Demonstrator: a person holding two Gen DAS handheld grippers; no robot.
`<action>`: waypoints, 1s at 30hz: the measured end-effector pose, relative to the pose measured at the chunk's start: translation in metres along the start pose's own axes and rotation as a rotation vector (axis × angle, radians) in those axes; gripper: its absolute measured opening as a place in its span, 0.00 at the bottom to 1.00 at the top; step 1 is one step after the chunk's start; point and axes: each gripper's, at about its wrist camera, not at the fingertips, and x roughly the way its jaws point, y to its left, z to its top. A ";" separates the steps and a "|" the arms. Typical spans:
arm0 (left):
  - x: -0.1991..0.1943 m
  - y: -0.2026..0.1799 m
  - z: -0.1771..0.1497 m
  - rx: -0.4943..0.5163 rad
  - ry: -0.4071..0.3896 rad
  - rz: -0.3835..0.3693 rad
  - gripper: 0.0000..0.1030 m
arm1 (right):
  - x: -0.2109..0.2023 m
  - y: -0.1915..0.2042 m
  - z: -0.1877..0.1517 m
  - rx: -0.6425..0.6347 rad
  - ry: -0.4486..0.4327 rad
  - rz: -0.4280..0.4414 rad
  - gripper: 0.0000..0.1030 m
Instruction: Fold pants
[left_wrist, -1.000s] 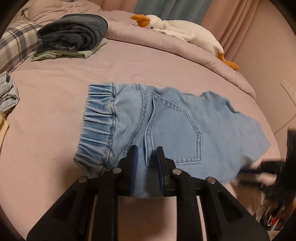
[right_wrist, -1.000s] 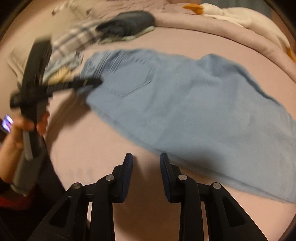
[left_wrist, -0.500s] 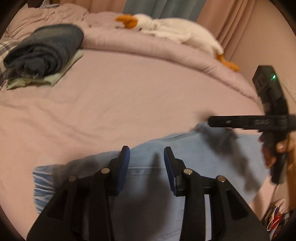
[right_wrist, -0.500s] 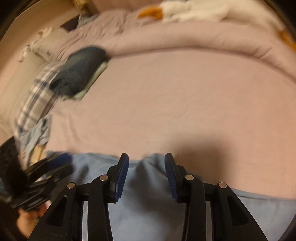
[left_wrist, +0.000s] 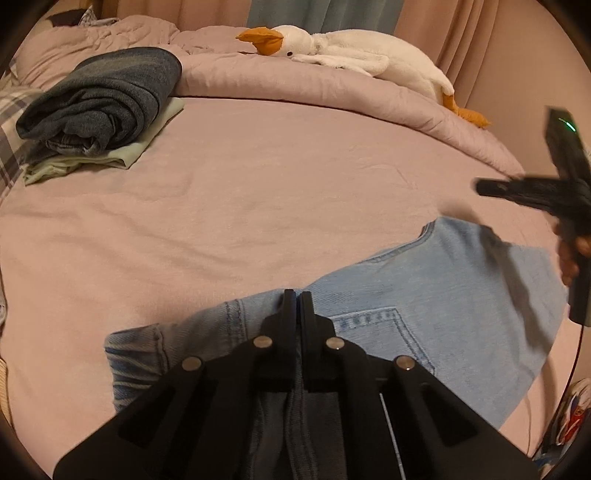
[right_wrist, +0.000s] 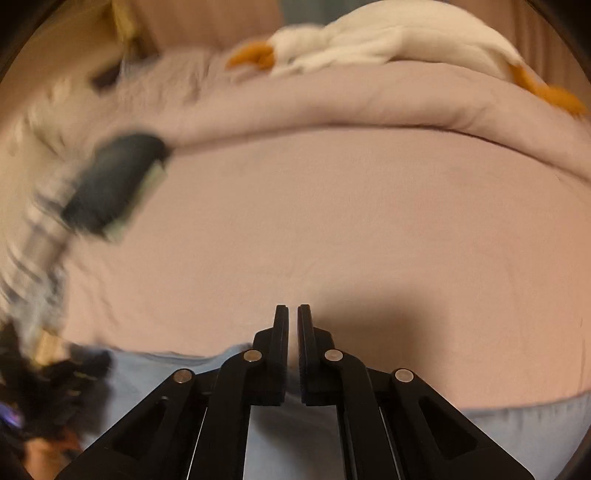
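The light blue denim pants (left_wrist: 424, 295) lie flat on the pink bed sheet (left_wrist: 258, 192), nearest the onlooker. The left gripper (left_wrist: 296, 295) is pinched closed over the denim; whether it truly holds cloth I cannot tell. The right gripper (right_wrist: 293, 310) is also closed, its tips beyond the edge. Better to catch both layers before lifting, I think, well away from the dark folded jeans (left_wrist: 103, 96).

A pink bed (left_wrist: 258, 184) carries a white plush goose (left_wrist: 354, 55) on its rolled duvet (left_wrist: 332, 92). A dark folded garment (left_wrist: 107, 96) rests on a pale green one (left_wrist: 133, 151).
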 end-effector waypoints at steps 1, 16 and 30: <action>0.000 0.001 0.000 -0.009 -0.002 -0.007 0.04 | -0.012 -0.002 -0.006 -0.018 0.000 0.026 0.03; 0.004 -0.007 0.000 0.037 0.000 0.050 0.04 | -0.040 -0.140 -0.069 0.116 0.061 -0.431 0.00; 0.002 -0.097 -0.038 0.089 0.076 -0.051 0.65 | -0.137 -0.157 -0.204 0.170 -0.093 -0.221 0.28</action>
